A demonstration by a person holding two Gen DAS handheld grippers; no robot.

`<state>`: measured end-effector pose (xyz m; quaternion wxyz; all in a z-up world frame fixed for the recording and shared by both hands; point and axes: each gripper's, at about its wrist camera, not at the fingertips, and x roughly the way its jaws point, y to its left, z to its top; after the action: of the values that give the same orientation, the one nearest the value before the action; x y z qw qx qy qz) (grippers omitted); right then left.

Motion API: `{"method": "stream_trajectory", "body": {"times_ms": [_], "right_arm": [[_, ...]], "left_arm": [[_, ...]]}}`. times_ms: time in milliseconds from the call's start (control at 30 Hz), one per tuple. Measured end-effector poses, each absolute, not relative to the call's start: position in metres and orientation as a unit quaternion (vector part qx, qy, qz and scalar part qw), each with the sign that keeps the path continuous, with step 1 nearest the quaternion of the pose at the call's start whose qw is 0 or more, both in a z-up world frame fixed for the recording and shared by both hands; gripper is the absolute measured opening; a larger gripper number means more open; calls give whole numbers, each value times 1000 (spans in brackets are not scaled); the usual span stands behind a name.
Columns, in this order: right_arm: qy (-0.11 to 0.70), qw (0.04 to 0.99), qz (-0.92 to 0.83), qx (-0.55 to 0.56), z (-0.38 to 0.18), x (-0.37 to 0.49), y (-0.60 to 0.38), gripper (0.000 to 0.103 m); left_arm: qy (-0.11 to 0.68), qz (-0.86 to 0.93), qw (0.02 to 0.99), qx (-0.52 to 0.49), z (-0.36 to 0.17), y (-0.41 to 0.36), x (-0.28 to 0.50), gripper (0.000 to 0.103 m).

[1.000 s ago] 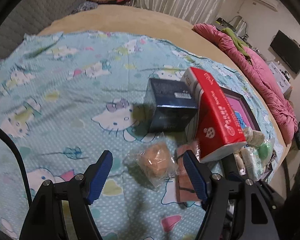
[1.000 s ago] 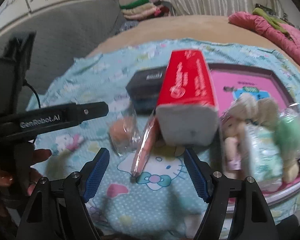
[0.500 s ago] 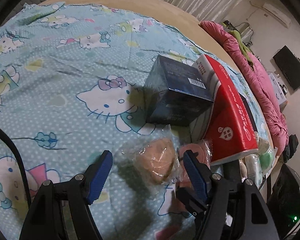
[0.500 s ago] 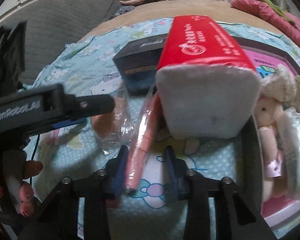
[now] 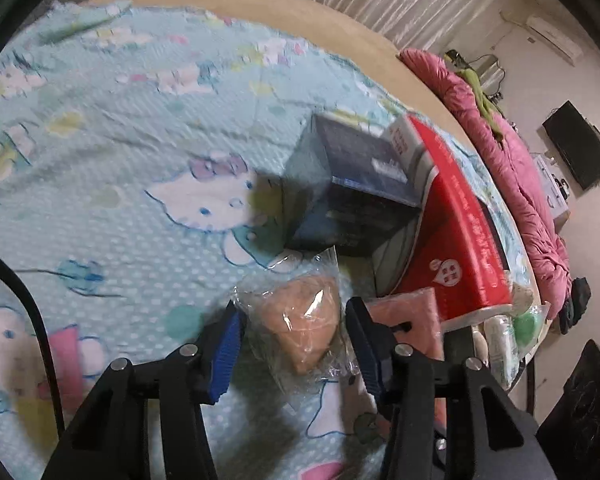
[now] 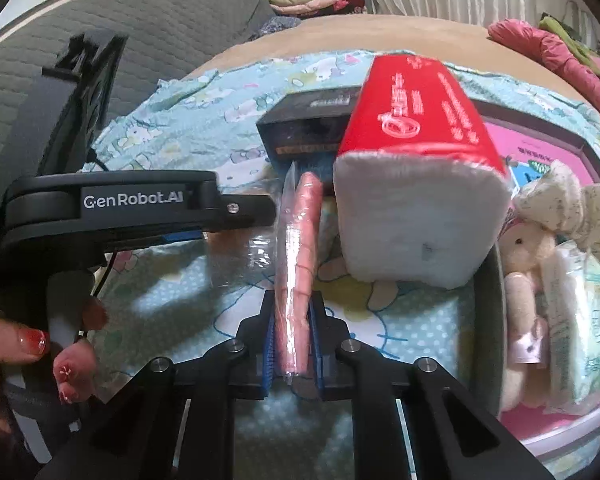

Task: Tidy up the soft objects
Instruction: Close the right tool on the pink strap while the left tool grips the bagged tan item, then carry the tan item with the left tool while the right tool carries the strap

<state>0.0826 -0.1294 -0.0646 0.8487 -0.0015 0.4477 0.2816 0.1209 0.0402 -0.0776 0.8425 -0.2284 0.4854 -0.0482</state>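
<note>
Bed's cartoon-print sheet carries the items; right gripper is clenched on flat pink plastic-wrapped packet, left gripper closing around, not yet pressing, bagged tan soft lump; lifting both comes next.

Counted on the bed: two hand-held grippers, left and right. One peach soft item in clear wrap between the left one's fingers. One pink wrapped pack in the right one's. Ahead: one red tissue pack, one dark box. Right: one plush rabbit.
</note>
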Motion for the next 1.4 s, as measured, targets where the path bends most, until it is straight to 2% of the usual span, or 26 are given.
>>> {"method": "stream_trajectory", "body": {"times_ms": [367, 833, 1400], "right_arm": [[384, 867, 316, 32, -10, 58, -157, 15], [312, 916, 234, 92, 44, 54, -253, 15], [291, 936, 132, 146, 46, 67, -353, 15]], "left_arm": [[433, -41, 880, -190, -2, 35, 93, 51], [402, -99, 904, -106, 66, -61, 87, 51], [399, -152, 904, -18, 76, -168, 104, 51]]}}
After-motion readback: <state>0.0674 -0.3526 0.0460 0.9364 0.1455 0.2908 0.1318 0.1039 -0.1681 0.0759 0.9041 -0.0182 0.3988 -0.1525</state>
